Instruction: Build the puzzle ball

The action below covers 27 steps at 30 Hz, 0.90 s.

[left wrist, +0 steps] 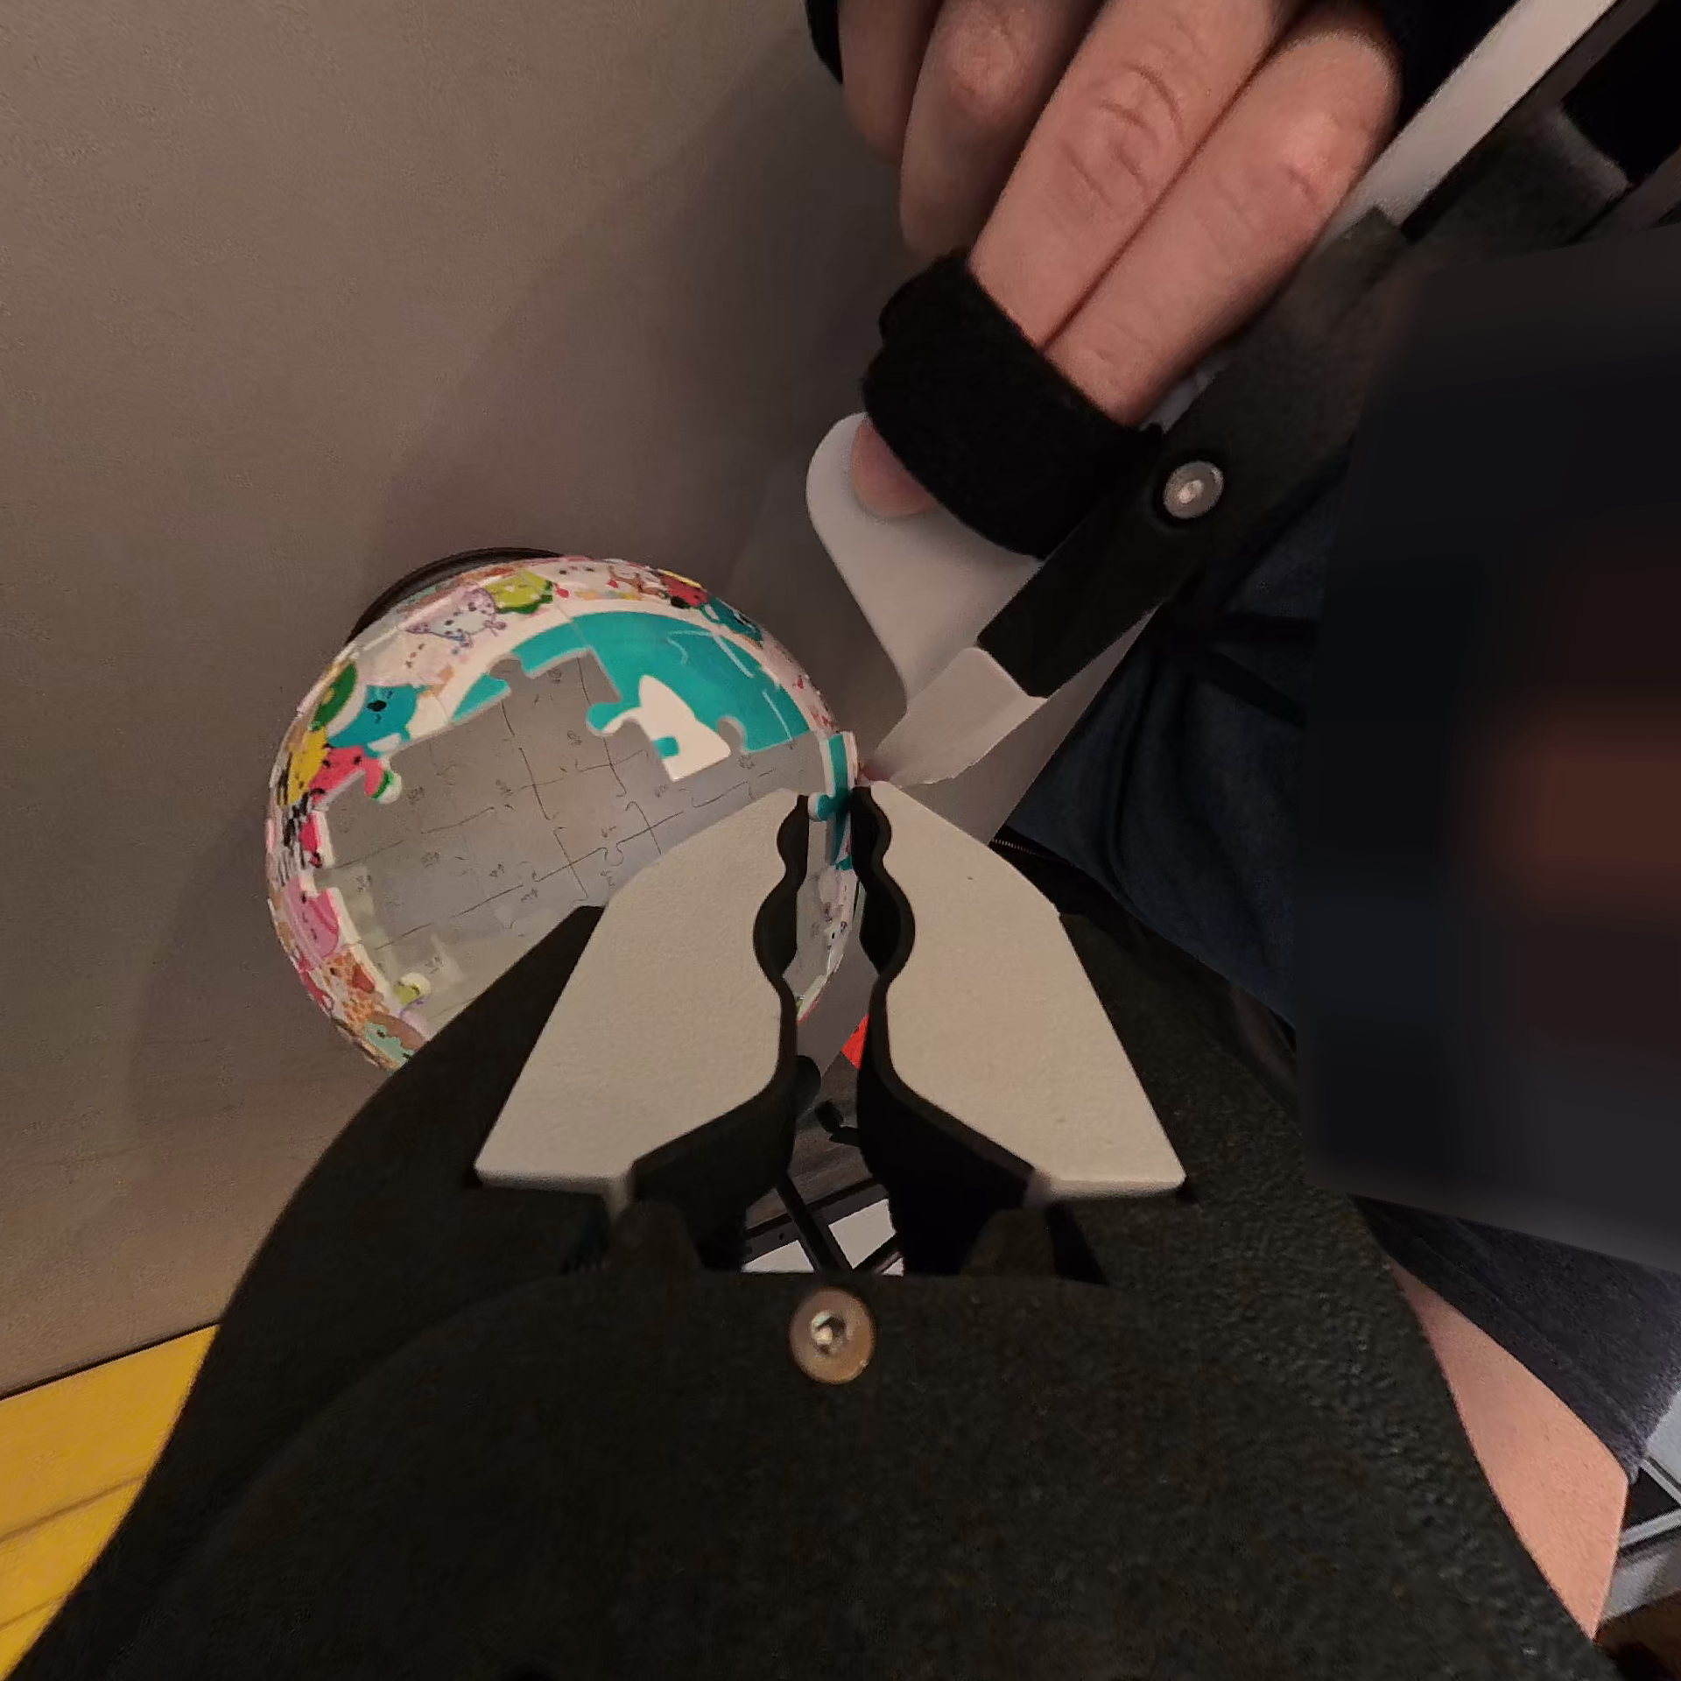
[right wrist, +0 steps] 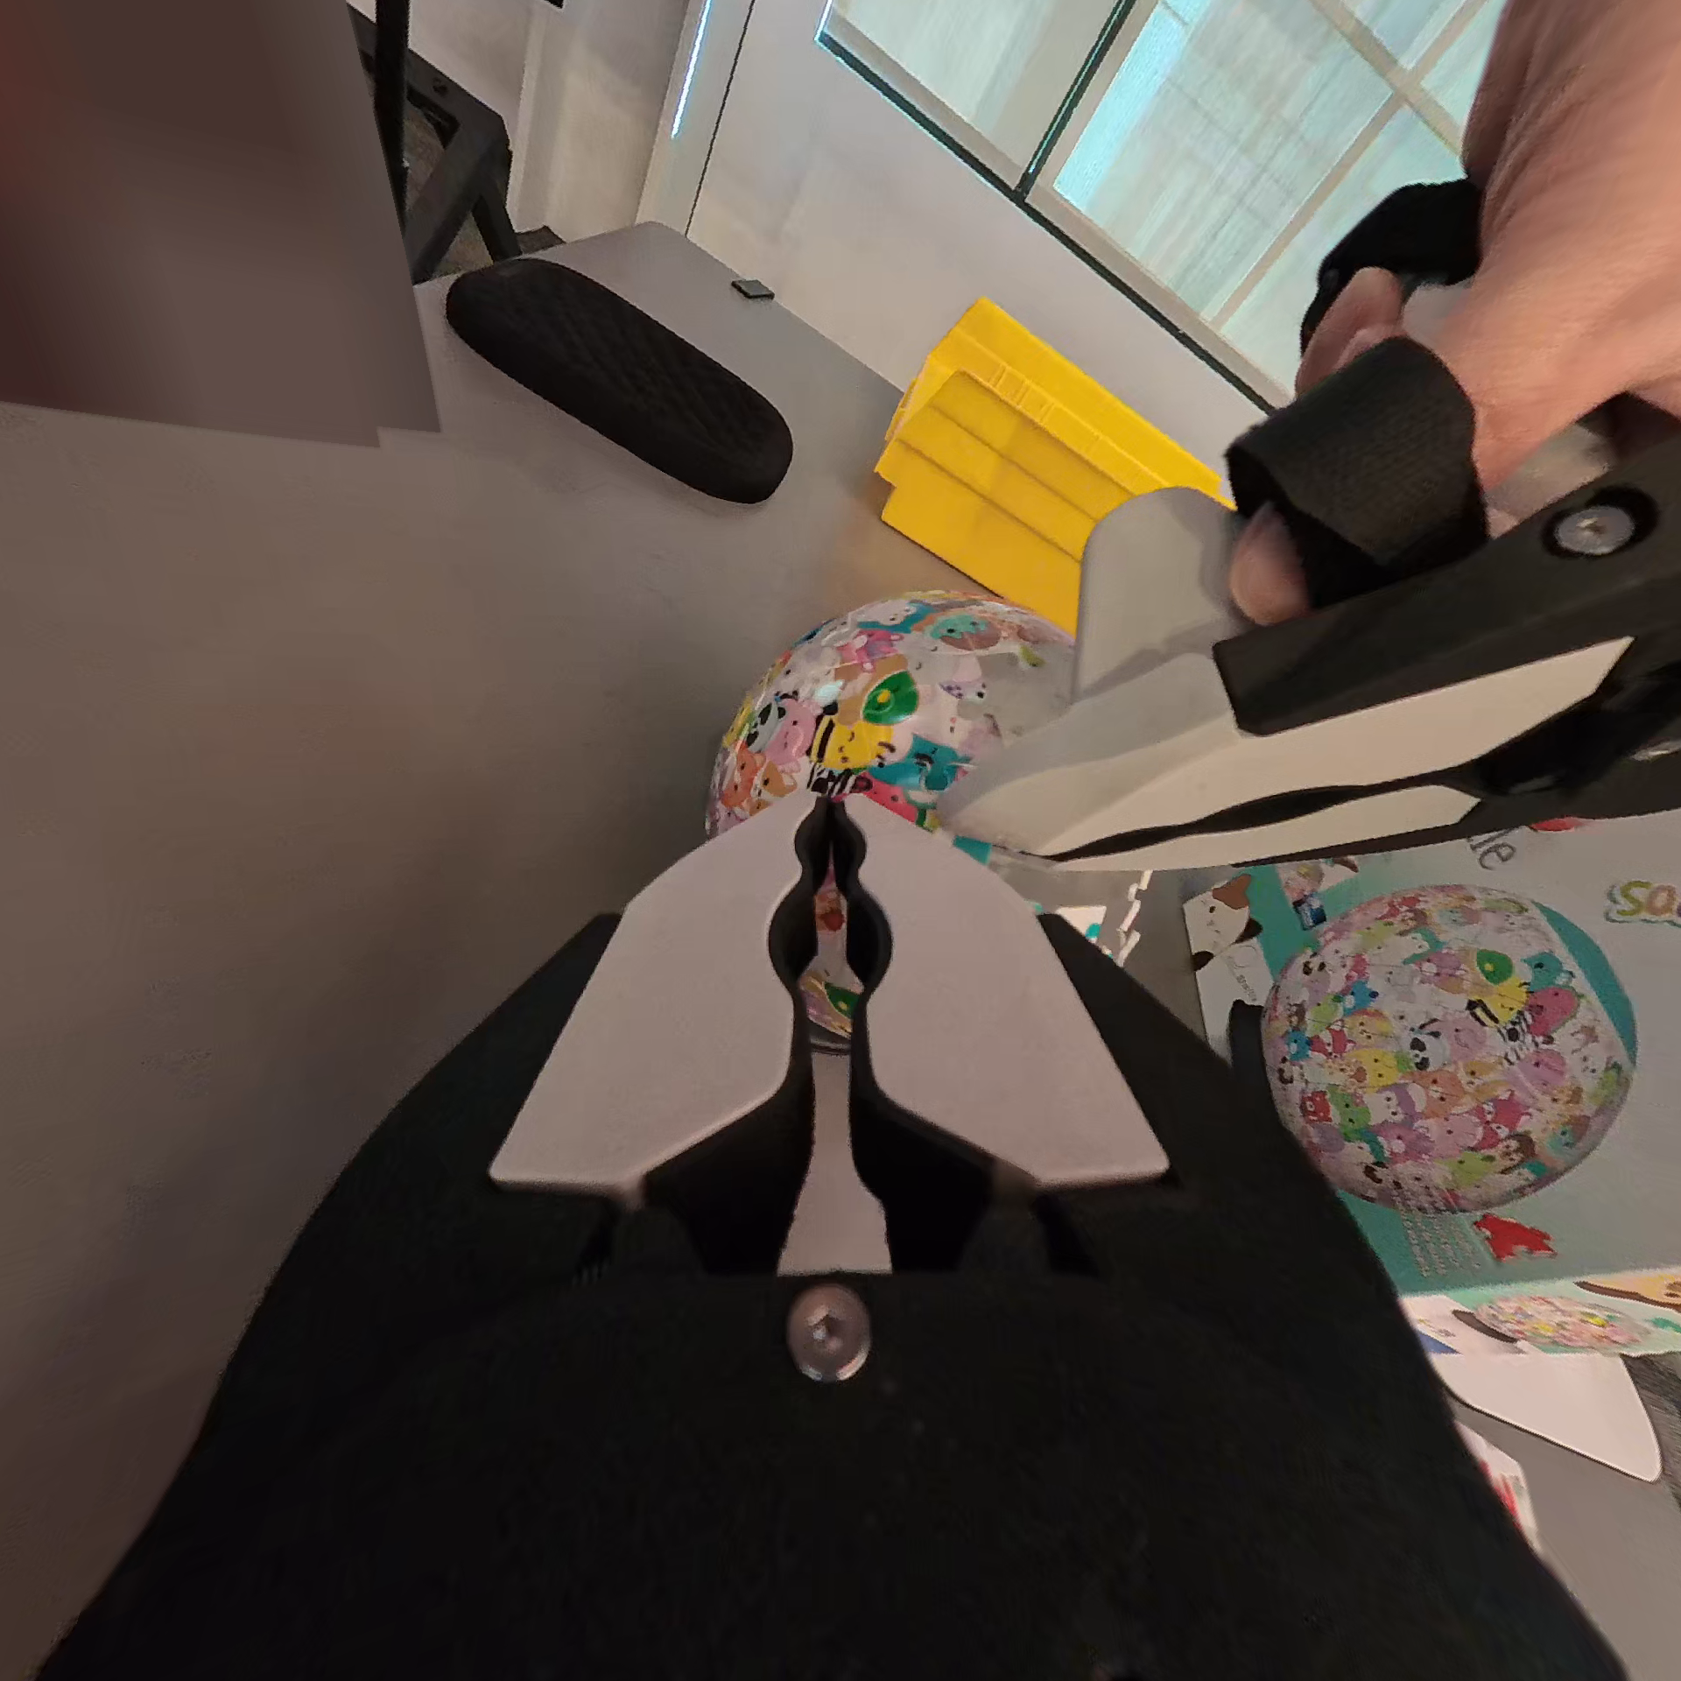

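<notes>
The left gripper (left wrist: 830, 805) is clamping the rim of the puzzle ball (left wrist: 509, 791), its fingers hiding that edge. The ball is sitting on the grey table (left wrist: 273, 318) — a glossy, cartoon-printed shell, part open, showing a pale, numbered inside. The right gripper (right wrist: 830, 819) is pinched tight at the ball's wall — whether it is gripping anything is unclear. Stacked yellow bins (right wrist: 1010, 464) are lying behind.
</notes>
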Each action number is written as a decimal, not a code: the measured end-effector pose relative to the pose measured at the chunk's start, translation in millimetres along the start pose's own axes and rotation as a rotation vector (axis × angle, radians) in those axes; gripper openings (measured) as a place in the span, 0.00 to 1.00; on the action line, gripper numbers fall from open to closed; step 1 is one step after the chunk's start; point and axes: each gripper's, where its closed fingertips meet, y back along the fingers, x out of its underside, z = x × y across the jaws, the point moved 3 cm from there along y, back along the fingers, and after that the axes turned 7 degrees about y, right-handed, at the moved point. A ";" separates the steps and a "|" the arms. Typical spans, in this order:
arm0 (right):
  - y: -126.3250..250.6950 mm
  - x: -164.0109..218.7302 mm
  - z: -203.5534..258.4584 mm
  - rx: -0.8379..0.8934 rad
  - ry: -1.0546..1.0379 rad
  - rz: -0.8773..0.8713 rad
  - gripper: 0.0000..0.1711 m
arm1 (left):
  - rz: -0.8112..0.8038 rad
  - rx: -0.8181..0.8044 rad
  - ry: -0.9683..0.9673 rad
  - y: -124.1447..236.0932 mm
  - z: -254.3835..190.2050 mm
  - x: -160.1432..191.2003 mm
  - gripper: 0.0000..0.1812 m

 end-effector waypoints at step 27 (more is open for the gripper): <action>12.0 12.7 -14.7 0.098 0.034 0.060 0.00 | -0.009 0.020 0.028 0.3 3.2 0.1 0.05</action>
